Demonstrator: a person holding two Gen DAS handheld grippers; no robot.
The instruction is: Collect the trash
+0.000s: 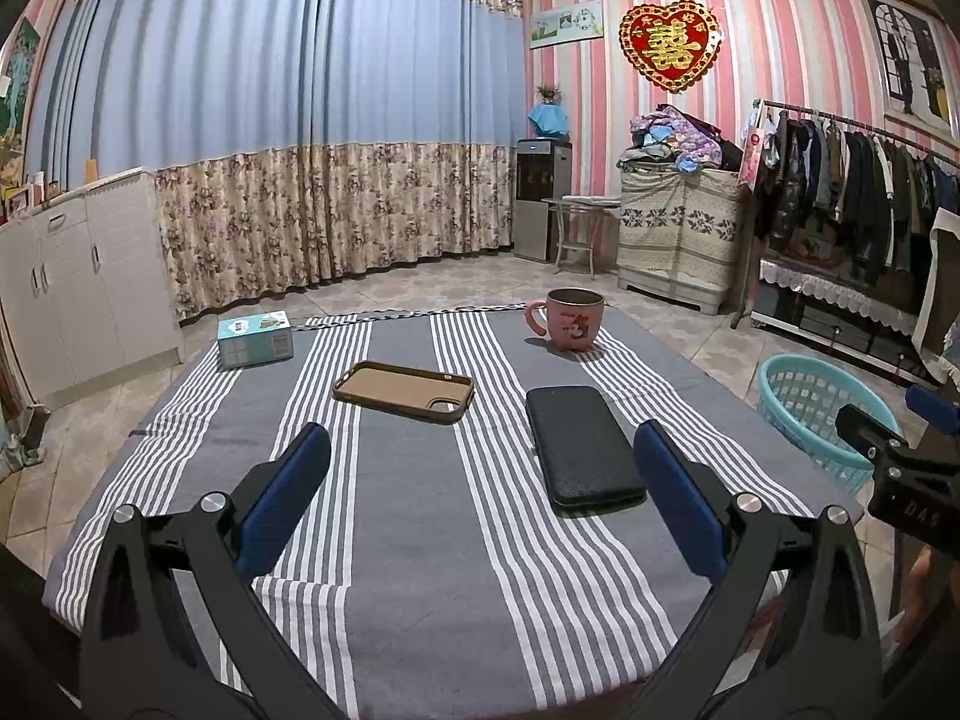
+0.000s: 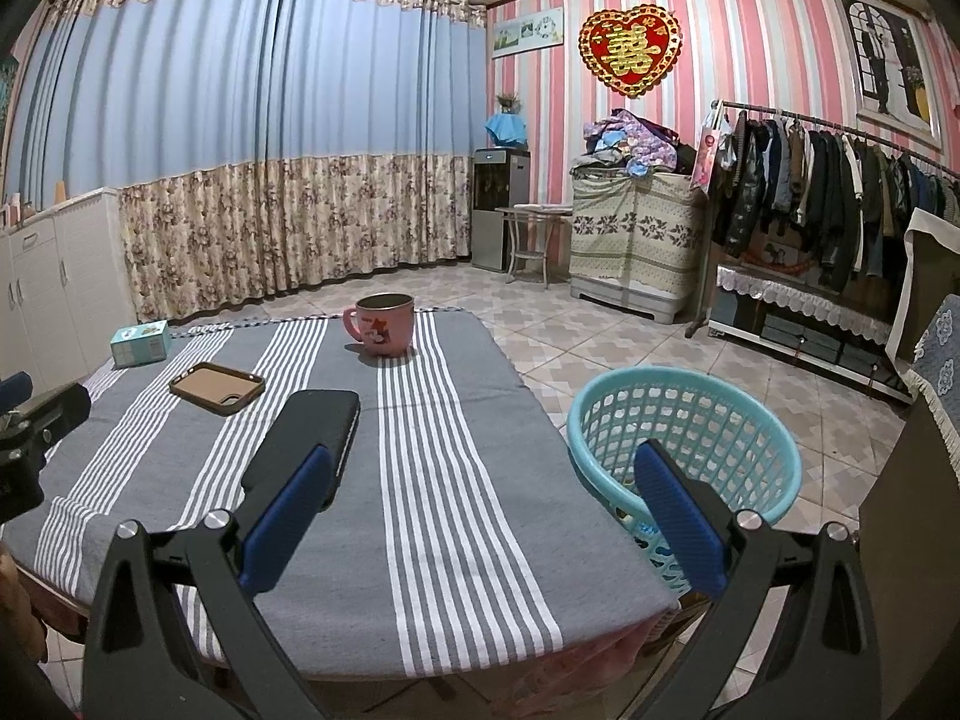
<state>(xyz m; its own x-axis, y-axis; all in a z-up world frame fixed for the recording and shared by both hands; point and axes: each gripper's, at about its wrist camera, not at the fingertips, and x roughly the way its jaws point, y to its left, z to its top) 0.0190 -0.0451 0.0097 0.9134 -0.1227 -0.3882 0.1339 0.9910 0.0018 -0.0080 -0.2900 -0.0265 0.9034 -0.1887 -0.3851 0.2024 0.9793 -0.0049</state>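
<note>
Both claws hang above the near edge of the desk [image 1: 420,570], which is covered by a grey cloth with white stripes. The left claw [image 1: 480,480] has its blue fingers spread wide apart with nothing between them. The right claw [image 2: 480,483] is spread just as wide and also holds nothing; its left finger overlaps the wallet in that view, and its right finger overlaps the basket.

Just past the left claw, a black wallet [image 1: 582,447] lies flat on the cloth, right of centre. Left of it and a little farther, apart from it, a brown phone case [image 1: 403,390] lies open side up. Beyond these, a pink mug [image 1: 569,319] stands upright near the far edge, handle to the left. A small teal box [image 1: 255,339] sits at the far left corner, well apart from the mug.

A teal basket [image 2: 684,438] stands on the tiled floor just beside the desk's right edge; what lies inside it is too hidden to tell.

Farther back are curtains, a striped wall and a clothes rack.
</note>
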